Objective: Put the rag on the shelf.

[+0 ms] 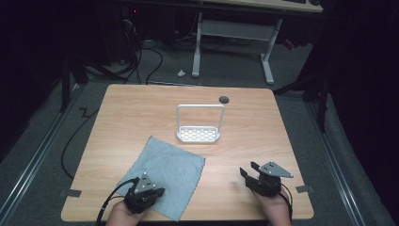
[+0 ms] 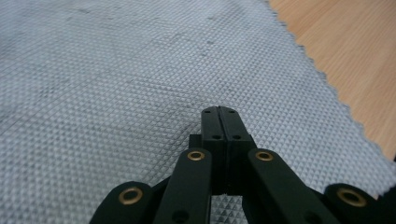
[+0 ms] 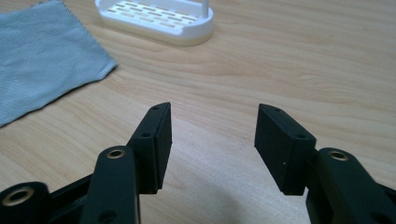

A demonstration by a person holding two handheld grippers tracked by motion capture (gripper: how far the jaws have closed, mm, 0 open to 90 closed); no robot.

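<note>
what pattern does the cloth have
Grey-blue cloth with a fine raised diamond weave, clearest in the left gripper view.

Matt grey waffle-textured cloth [image 2: 116,93] lies on smooth wood-grain table [image 1: 263,141]; rack [image 1: 198,134] white plastic.

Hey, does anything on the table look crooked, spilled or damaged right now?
Nothing spilled or broken. The grey cloth lies flat but skewed to the table edges, its near corner about at the front edge. The white rack stands upright.
</note>
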